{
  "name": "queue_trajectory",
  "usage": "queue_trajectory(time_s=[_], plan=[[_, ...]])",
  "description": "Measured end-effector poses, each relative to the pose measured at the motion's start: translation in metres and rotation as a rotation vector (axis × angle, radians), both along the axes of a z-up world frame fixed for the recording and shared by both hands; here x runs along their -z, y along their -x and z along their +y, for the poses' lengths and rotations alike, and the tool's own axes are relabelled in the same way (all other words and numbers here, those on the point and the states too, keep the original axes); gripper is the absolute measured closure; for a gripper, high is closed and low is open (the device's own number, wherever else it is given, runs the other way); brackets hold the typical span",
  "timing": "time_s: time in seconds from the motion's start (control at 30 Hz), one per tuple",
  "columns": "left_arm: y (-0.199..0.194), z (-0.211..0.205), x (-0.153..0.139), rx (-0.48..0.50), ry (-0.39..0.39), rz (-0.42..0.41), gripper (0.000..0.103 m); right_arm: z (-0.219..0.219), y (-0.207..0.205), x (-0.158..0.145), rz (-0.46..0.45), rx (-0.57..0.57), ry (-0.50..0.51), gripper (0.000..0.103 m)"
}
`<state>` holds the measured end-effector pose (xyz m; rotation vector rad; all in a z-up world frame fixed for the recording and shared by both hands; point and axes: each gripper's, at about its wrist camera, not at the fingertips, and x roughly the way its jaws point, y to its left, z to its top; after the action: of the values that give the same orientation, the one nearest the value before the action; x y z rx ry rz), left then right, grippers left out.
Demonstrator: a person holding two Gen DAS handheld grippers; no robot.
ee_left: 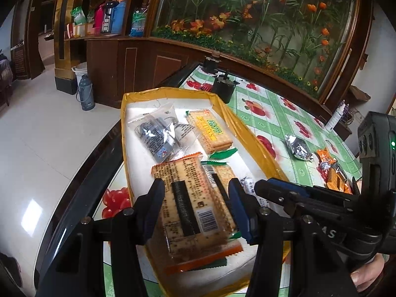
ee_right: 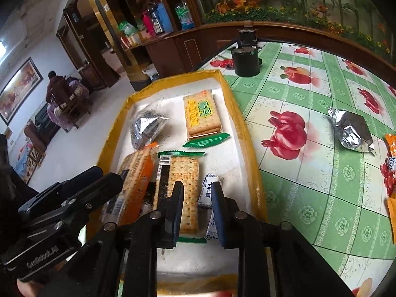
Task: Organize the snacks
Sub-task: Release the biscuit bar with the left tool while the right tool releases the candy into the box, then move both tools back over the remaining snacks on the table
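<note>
A yellow-rimmed tray [ee_left: 173,91] [ee_right: 178,76] with a white bottom sits at the table's left edge. My left gripper [ee_left: 195,193] [ee_right: 99,175] is shut on an orange-wrapped cracker pack [ee_left: 188,198] [ee_right: 138,180], held tilted on its edge over the tray's near end. Beside it lies a green-wrapped cracker pack [ee_left: 224,180] [ee_right: 184,185]. My right gripper [ee_right: 197,188] [ee_left: 262,185] stands open a little over a small white-and-blue packet [ee_right: 208,193] [ee_left: 247,182] that lies in the tray between its fingers, with a gap on the left side.
Further back in the tray lie a yellow-labelled cracker pack [ee_left: 210,131] [ee_right: 200,116] and a clear bag of dark snacks [ee_left: 160,133] [ee_right: 146,126]. On the green tablecloth are a silver foil pack [ee_left: 298,148] [ee_right: 351,133], orange-wrapped snacks [ee_left: 331,170] and a black cup [ee_left: 224,86] [ee_right: 246,61].
</note>
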<state>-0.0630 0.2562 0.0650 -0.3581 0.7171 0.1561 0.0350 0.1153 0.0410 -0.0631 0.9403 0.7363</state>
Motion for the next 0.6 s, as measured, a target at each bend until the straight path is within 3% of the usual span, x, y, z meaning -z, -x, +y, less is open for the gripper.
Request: queue_trajectory(time_s=[0.5, 0.6], plan=[[-0.009, -0.068, -0.021, 0.126, -0.059, -0.016, 0.050, -0.095, 0.002, -0.024, -0.003, 0.107, -0.108, 0.078], [-0.017, -0.087, -0.023, 0.170, -0.076, -0.004, 0.050, -0.132, -0.006, -0.029, -0.015, 0.170, -0.134, 0.070]])
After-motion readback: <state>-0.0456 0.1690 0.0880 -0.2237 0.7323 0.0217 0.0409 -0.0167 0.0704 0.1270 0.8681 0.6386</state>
